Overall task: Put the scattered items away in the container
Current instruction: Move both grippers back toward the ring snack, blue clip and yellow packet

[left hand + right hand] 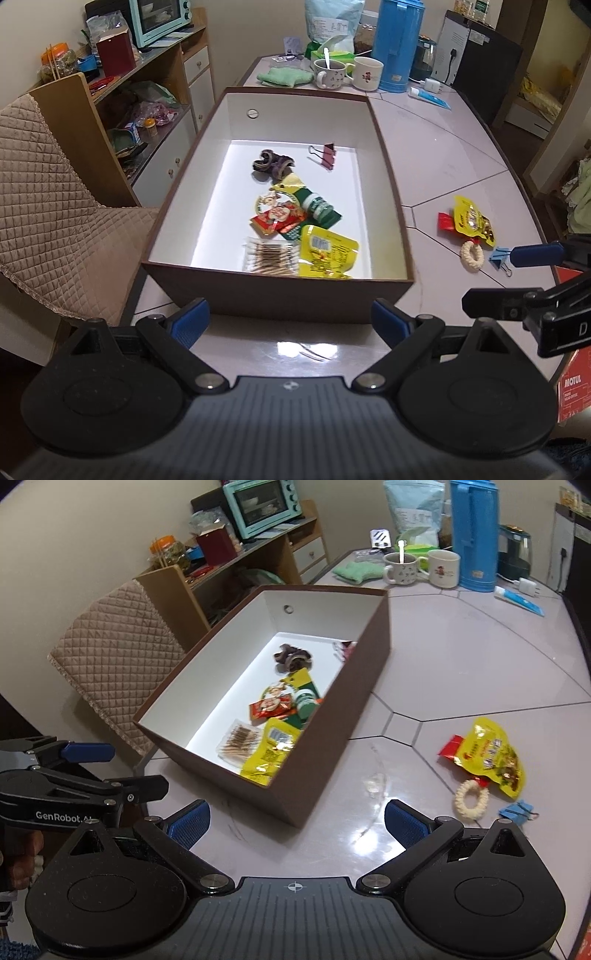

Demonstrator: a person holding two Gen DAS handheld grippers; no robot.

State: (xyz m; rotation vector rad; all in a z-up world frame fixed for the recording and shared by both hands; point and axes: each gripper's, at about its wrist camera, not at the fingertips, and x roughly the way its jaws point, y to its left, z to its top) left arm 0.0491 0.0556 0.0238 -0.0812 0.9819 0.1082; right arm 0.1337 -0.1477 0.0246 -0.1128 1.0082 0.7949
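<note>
A brown box with white inside [280, 299] [369, 672] stands on the table. It holds a yellow pouch [327, 256], cotton swabs [269, 254], a green pack [314, 206], a dark hair tie [271, 166] and a pink binder clip [327, 156]. On the table to its right lie a yellow snack pouch [489, 757] [472, 221], a red packet [452, 747], a cream braided ring [471, 799] [471, 256] and a blue binder clip [517, 810] [498, 256]. My left gripper [290, 325] is open and empty before the box. My right gripper [297, 825] is open and empty near the box's front corner.
At the table's far end stand two mugs [347, 72], a blue thermos [397, 44], a green cloth [282, 75], a kettle and a tube [430, 98]. A quilted chair [48, 206] and a shelf with an oven [159, 18] are on the left.
</note>
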